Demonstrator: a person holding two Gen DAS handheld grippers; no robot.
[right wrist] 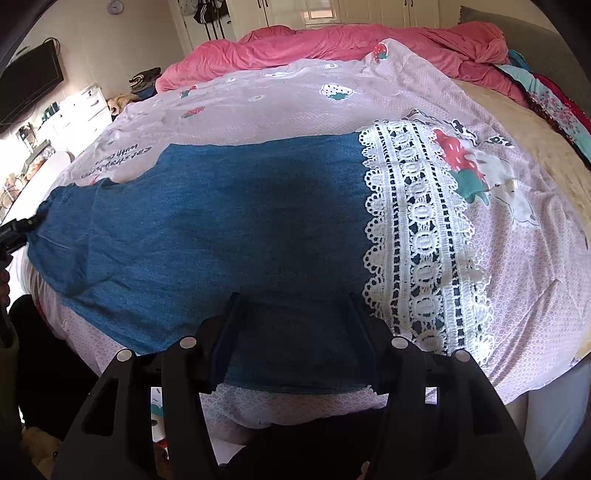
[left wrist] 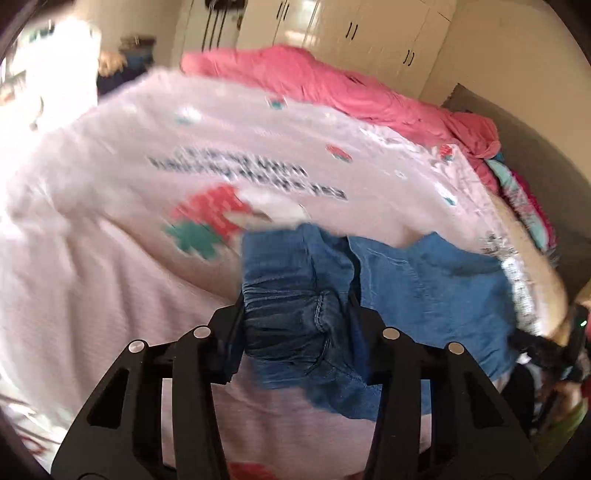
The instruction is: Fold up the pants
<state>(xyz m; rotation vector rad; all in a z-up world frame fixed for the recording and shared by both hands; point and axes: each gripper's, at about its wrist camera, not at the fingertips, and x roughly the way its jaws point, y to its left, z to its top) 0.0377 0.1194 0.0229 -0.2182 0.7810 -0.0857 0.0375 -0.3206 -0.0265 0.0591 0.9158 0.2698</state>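
Note:
Blue denim pants [right wrist: 221, 221] with a white lace hem [right wrist: 421, 240] lie flat across the pink bedspread [right wrist: 295, 103]. My right gripper [right wrist: 293, 306] is open just above the pants' near edge, beside the lace, holding nothing. My left gripper [left wrist: 297, 306] has its fingers wide apart around the gathered elastic waistband [left wrist: 291, 317], which bunches up between them; the pants [left wrist: 424, 280] stretch away to the right. The left gripper also shows at the far left of the right wrist view [right wrist: 14, 229], at the waistband end.
A crumpled pink duvet [right wrist: 351, 44] lies along the far side of the bed. Folded colourful clothes [right wrist: 546, 99] sit at the right by the grey headboard [right wrist: 532, 33]. White drawers [right wrist: 85, 107] and a wall television [right wrist: 29, 85] stand left.

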